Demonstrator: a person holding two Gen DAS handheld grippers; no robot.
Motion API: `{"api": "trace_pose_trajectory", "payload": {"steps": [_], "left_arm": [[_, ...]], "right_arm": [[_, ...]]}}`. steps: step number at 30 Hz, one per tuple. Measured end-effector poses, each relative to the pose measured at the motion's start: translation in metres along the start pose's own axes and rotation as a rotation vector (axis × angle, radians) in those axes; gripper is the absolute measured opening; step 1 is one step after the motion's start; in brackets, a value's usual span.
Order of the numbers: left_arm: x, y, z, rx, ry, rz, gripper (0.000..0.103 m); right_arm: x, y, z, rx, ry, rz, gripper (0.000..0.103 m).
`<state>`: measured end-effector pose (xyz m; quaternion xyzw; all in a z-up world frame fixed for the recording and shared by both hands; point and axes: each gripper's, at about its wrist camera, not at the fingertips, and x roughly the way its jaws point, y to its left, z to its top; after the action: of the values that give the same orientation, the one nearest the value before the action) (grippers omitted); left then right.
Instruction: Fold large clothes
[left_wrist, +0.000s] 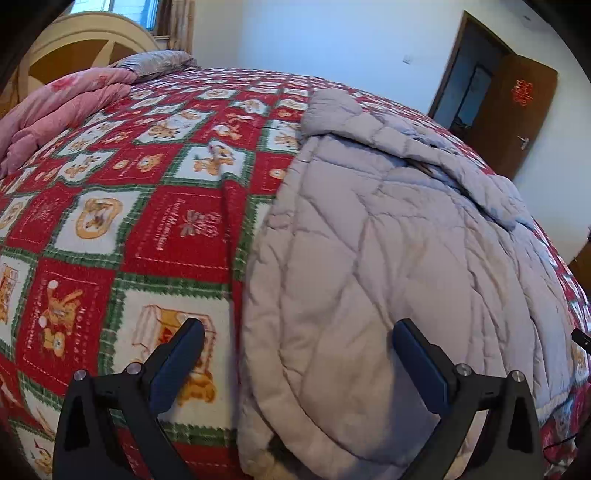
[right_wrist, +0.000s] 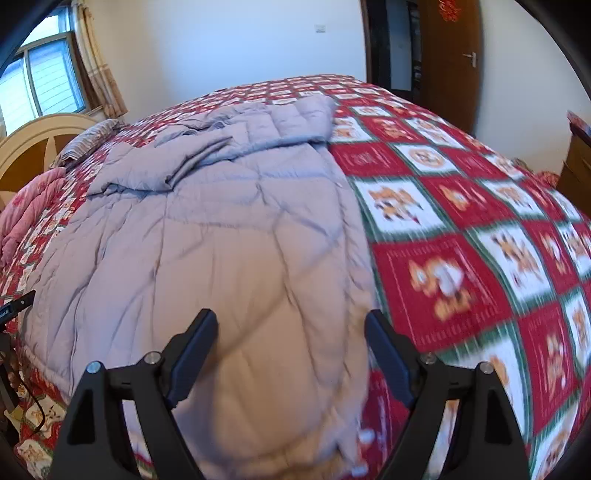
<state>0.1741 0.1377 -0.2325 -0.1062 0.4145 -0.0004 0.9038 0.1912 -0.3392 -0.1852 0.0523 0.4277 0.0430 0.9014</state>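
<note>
The pale grey quilted puffer coat (left_wrist: 388, 236) (right_wrist: 207, 229) lay spread flat on the bed, its hem toward the cameras and its length running away toward the far side. Diamond stitching creased its surface, and near the far end a sleeve or hood part (left_wrist: 369, 122) (right_wrist: 236, 144) was folded loosely across the body in rumpled ridges. Under it lay the red, white and green checked blanket with teddy-bear squares (left_wrist: 147, 206) (right_wrist: 461, 229), which covered the whole bed.

The left gripper (left_wrist: 297, 334) stood with its jaws wide apart, holding nothing; one finger sat over the blanket, the other over the coat, with the coat's left edge between them. The right gripper (right_wrist: 291, 325) was likewise wide open and empty, straddling the coat's right edge.

At the head of the bed lay a bunched pink floral quilt (left_wrist: 55, 107) (right_wrist: 18, 221) and a grey striped pillow (left_wrist: 159, 61) (right_wrist: 92, 134), before a cream arched headboard (left_wrist: 85, 40) (right_wrist: 40, 136). A brown wooden door (left_wrist: 517, 110) (right_wrist: 448, 62) stood open in the white wall.

The coat's near hem ran out of the frame behind the gripper bodies, and the right view was blurred, so the blanket's pictures there were hard to read.
</note>
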Motion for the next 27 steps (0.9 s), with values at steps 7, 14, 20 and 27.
{"api": "trace_pose_trajectory", "payload": {"steps": [7,14,20,27], "left_arm": [[-0.002,-0.013,-0.007,0.050,0.007,-0.045,0.102],[-0.009,-0.012,-0.014,0.062,0.006,-0.080,0.081],[-0.017,-0.004,-0.010,0.046,0.015,-0.053,0.048],[-0.036,-0.003,-0.007,0.014,0.031,-0.069,0.041]], "right_arm": [[-0.005,-0.003,-0.030,0.026,0.048,0.047,0.079],[-0.006,-0.003,-0.037,0.056,0.053,0.078,0.047],[-0.013,0.000,-0.038,0.048,0.037,0.091,0.026],[-0.020,0.001,-0.038,0.050,0.034,0.098,0.023]]}}
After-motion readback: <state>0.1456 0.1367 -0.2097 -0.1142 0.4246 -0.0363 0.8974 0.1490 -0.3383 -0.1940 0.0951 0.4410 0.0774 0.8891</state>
